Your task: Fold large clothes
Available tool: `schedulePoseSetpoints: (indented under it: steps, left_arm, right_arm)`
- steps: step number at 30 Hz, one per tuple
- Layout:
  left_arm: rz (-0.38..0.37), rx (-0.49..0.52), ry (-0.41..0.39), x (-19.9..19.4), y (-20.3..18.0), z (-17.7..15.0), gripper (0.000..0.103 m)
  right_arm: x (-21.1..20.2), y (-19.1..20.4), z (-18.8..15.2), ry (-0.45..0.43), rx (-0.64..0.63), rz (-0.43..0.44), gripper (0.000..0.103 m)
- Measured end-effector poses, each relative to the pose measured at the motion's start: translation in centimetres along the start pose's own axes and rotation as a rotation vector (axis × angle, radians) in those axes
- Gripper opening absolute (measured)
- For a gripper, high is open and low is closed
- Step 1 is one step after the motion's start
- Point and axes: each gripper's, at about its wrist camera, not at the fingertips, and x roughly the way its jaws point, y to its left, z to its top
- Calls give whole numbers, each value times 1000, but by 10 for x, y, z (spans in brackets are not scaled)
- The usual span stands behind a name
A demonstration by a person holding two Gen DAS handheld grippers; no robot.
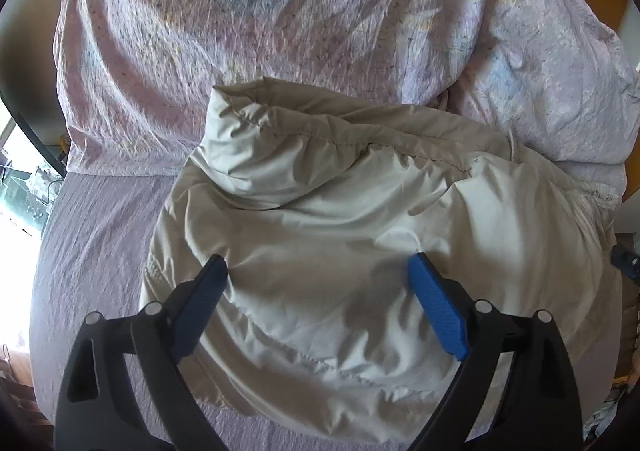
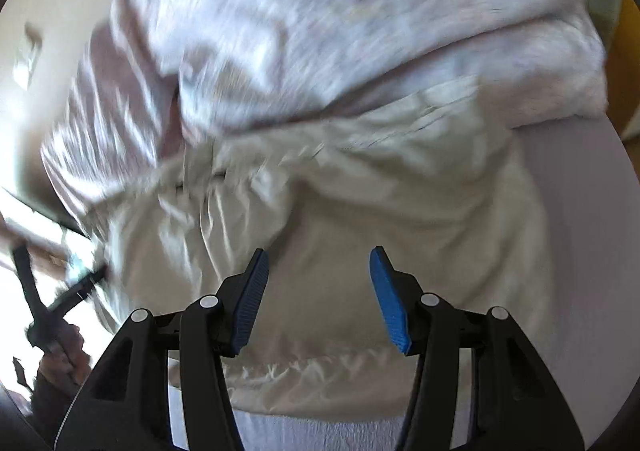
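The cream jacket (image 1: 360, 235) lies bunched just ahead of both tongs — left gripper (image 1: 318, 265) spread wide, right gripper (image 2: 318, 257) half-open, both empty — ready for regripping.

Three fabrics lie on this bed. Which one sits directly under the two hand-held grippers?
The smooth beige jacket, bunched in front of both open hand-held grippers. The crinkled pink patterned quilt is piled behind it, and the plain lilac bedsheet lies flat underneath.

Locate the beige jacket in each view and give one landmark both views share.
Left wrist: jacket fills the centre and lower right, under the open left gripper.
Right wrist: jacket spans the centre, blurred, beyond the open right gripper.
Shared landmark: crumpled pink duvet behind it.
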Motion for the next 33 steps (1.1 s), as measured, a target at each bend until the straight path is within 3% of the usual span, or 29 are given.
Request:
schedulePoseSetpoints:
  steps: [6,14,22,33]
  left_arm:
    - [32,-21,8,21,0,2,93]
    - [92,-36,0,50,0,14,100]
    - [125,-41,-12,73,1,28,101]
    - [113,-45,-57,94,0,32,101]
  right_arm:
    - [34,15,-3,5,-97,-124,55]
    - [60,6,2,-16,-117,-202,55]
    - [83,4,3,-70,-124,-231,58]
    - [118,15,-3,-108,-143,-252,64]
